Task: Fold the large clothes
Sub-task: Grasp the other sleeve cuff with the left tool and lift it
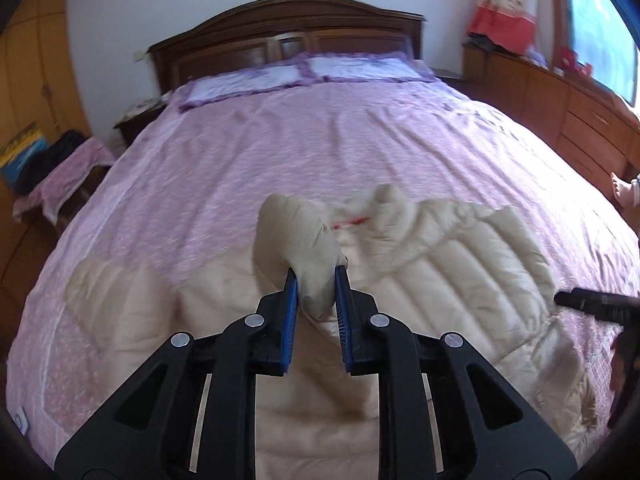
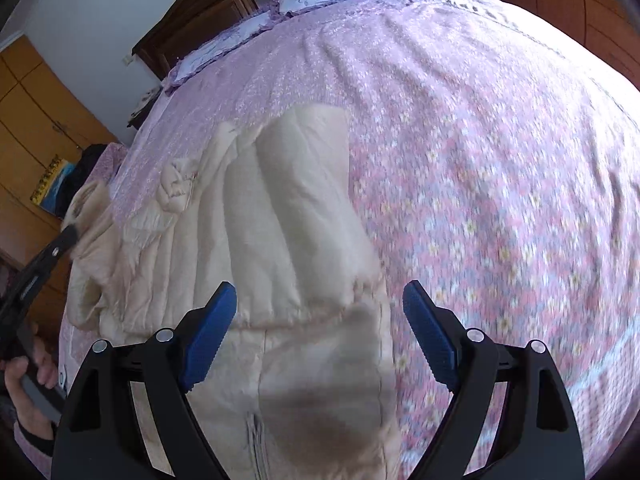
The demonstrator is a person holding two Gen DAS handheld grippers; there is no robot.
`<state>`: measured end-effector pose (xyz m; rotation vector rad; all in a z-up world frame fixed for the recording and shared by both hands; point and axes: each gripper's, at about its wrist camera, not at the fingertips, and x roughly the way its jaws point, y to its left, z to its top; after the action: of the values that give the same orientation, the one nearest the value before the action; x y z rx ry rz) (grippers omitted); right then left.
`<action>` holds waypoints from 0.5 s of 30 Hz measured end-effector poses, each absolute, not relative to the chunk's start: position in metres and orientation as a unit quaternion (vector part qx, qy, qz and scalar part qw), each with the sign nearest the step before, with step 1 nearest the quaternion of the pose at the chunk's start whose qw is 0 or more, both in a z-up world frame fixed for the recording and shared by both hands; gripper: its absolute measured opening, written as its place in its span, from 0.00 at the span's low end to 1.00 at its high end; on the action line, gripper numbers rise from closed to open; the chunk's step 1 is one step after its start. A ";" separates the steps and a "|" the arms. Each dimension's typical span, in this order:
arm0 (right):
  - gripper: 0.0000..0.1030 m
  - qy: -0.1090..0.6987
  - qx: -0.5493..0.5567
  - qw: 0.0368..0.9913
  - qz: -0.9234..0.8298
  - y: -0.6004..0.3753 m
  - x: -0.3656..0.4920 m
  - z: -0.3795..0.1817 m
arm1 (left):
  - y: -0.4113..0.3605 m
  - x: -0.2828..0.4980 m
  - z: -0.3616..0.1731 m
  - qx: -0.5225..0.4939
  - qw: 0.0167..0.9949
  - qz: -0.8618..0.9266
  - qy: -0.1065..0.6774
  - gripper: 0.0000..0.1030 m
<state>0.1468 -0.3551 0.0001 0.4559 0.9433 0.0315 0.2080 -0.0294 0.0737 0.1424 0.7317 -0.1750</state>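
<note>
Left tongs (image 1: 316,276) pinching jacket (image 1: 440,264), bed (image 1: 280,152)

Pink floral bedspread (image 1: 304,148) covered the bed, two purple-trimmed pillows (image 1: 244,80) lay against a dark wooden headboard (image 1: 288,32). Wooden dresser (image 1: 580,120) sat under the window, yellow wardrobe (image 2: 36,120) opposite, pink cloth (image 1: 68,176) draped over a stool

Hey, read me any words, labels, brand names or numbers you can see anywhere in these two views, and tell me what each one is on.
No text can be read in either view.
Cream puffy jacket: a small red mark near the collar, too blurred to read.
Pink floral bedspread: a dark patterned band near its right edge, too blurred to tell whether it is lettering.
Small round tag at the bedspread's near corner: too small to read.
</note>
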 end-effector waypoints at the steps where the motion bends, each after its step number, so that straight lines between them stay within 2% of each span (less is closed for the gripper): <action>1: 0.80 0.451 0.219 0.865 0.011 -0.356 0.154 -0.001 | -0.018 0.209 0.071 0.064 0.926 -0.079 0.362 0.18; 6: 0.80 0.454 0.244 0.857 0.010 -0.360 0.184 -0.017 | 0.016 0.213 0.052 0.052 0.923 -0.051 0.378 0.18; 7: 0.75 0.454 0.250 0.855 0.016 -0.361 0.187 -0.019 | 0.023 0.214 0.046 0.049 0.922 -0.044 0.381 0.17; 8: 0.47 0.452 0.253 0.855 0.024 -0.361 0.189 -0.020 | 0.026 0.212 0.044 0.048 0.922 -0.041 0.382 0.17; 11: 0.17 0.431 0.243 0.868 0.028 -0.359 0.187 -0.010 | 0.034 0.214 0.038 0.038 0.922 -0.038 0.383 0.16; 13: 0.15 0.410 0.231 0.882 0.017 -0.358 0.183 0.000 | 0.036 0.216 0.034 0.039 0.923 -0.032 0.381 0.11; 15: 0.14 0.399 0.229 0.888 0.001 -0.362 0.183 0.002 | 0.038 0.221 0.022 0.044 0.920 -0.021 0.390 0.11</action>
<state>0.1825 -0.3616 0.0018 0.4763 0.8300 0.0015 0.2209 0.0376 0.0220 0.0905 0.8013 -0.0430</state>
